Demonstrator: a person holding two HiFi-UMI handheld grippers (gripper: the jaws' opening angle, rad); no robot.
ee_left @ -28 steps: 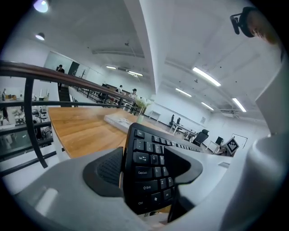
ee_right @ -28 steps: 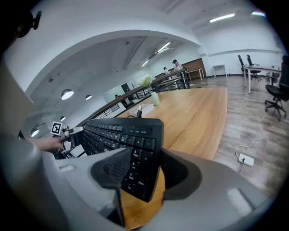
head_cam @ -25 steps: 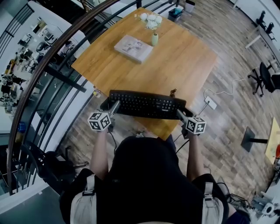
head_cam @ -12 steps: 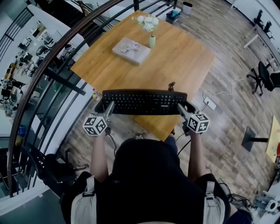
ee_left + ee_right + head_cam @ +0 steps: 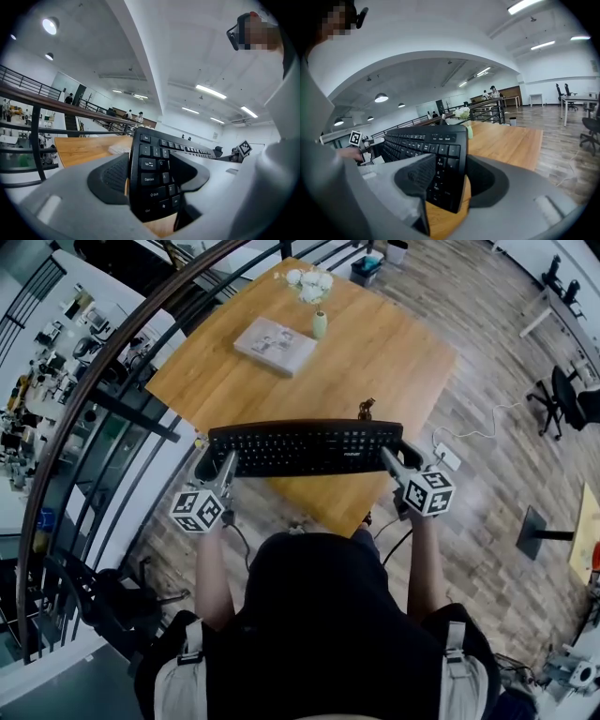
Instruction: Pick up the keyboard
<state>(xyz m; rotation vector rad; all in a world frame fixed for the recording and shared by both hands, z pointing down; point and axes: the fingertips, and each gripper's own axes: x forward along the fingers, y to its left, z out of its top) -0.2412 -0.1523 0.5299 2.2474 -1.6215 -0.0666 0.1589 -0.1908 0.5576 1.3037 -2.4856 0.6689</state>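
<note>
A: What stage has this reached?

B: The lift itself, I'd say. Closest to the person, the left claw (image 5: pixel 223 463) is clamped on the left end of the keyboard (image 5: pixel 305 447), one pad on the key face by Shift and Ctrl and the other behind it. The right claw (image 5: pixel 391 457) is closed the same way on the number-pad end.

A: So it's off the desk?

B: It looks that way. The keyboard hangs level between the two claws, over the near corner of the desk (image 5: pixel 403 362). From down beside either claw you can see bare wood below the keyboard's edge.

A: What does the next move need?

B: Not much, by my reckoning. Keep both grips firm and bring the two ends up together, so the keyboard doesn't twist or slip out of a pad. Nothing stands close enough to knock: the book (image 5: pixel 275 344) and the little vase (image 5: pixel 320 324) of flowers sit well beyond, toward the far side.

A: And compared with a second ago?

B: It's higher. Back then the keyboard sat low at the desk's near edge, a touch skewed — now it's raised and squared up, and both claws have come up with it. The grips look the same as they did, and the book and vase haven't moved on the desk.
</note>
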